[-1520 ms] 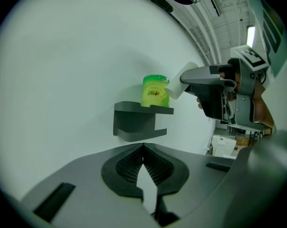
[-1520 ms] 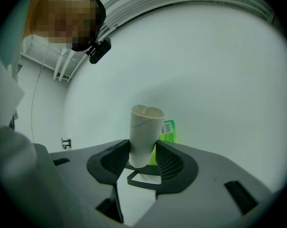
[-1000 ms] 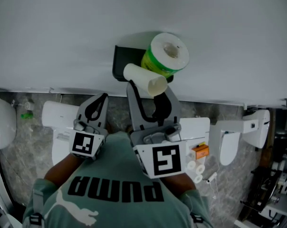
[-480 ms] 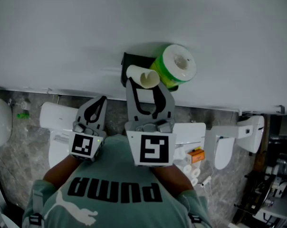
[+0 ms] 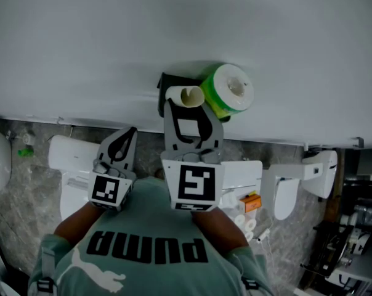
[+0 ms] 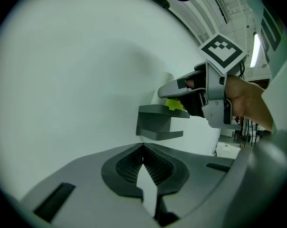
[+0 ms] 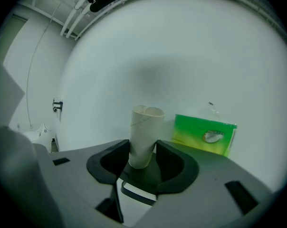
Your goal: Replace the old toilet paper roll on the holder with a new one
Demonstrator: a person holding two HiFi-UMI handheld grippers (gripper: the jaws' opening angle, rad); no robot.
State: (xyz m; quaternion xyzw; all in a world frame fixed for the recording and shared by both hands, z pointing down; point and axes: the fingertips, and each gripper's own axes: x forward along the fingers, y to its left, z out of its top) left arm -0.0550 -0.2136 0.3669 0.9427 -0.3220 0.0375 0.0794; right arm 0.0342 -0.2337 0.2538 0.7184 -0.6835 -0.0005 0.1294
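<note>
A dark holder (image 5: pixel 165 88) is fixed to the white wall; in the left gripper view it is a grey shelf with an arm below (image 6: pixel 157 122). A new roll in green wrap (image 5: pixel 230 90) rests on top of it (image 7: pixel 205 133). My right gripper (image 5: pixel 186 108) is shut on the empty cardboard tube (image 5: pixel 185 95), just in front of the holder. That tube (image 7: pixel 144 134) stands upright between the pads, slightly squashed at its top. My left gripper (image 5: pixel 120 145) hangs lower left, shut and empty (image 6: pixel 143 163). From the left gripper view the right gripper (image 6: pixel 200 96) hides most of the green roll (image 6: pixel 174 104).
The plain white wall (image 5: pixel 81 48) fills the upper half. Below it are white toilets (image 5: pixel 72 156) (image 5: pixel 300 177) on a stone floor. An orange item (image 5: pixel 250 200) and small white rolls (image 5: pixel 244 219) lie at the right, beside the person's green shirt (image 5: pixel 143 245).
The right gripper has rolled and shifted left and down with the tube, which went from slanting rightward to pointing straight out. The left gripper stayed where it was.
</note>
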